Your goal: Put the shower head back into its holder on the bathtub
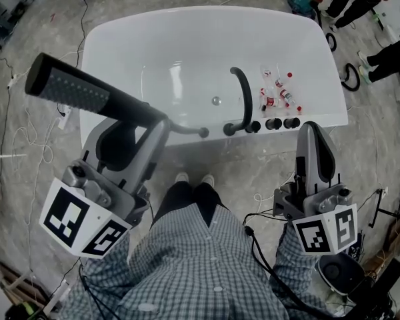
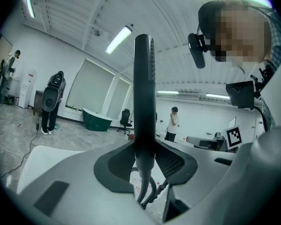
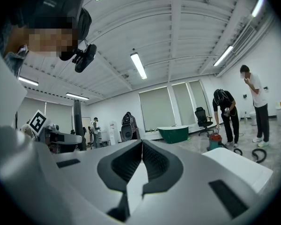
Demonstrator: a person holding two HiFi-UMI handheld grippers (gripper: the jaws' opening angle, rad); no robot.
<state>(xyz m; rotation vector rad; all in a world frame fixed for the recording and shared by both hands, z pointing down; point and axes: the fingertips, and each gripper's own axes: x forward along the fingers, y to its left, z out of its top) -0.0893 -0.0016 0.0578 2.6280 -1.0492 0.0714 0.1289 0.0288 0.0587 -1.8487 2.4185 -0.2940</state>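
Off the near left side of the bathtub (image 1: 187,12) I am holding the shower head (image 1: 73,89) in the air, its spray face slanting up and away to the left. My left gripper (image 1: 159,124) is pinching the black handle low down; the left gripper view is showing both pads pressed against the handle, one on each side, with the wand rising straight up from between them. A hose (image 1: 183,129) is trailing from the handle's end toward the tub's near rim, where it is meeting a small black fitting just left of the arched faucet (image 1: 242,95).

My right gripper (image 1: 313,135) is hanging in front of the tub's right end, jaws pressed together on nothing, as its own view is making plain.

As I am judging it, the pick-up is done and the placing is all ahead of me: the head is sitting well clear of the rim. I am not making out the holder for certain; I am guessing it is that fitting where the hose ends, beside the faucet and knobs (image 1: 283,123).
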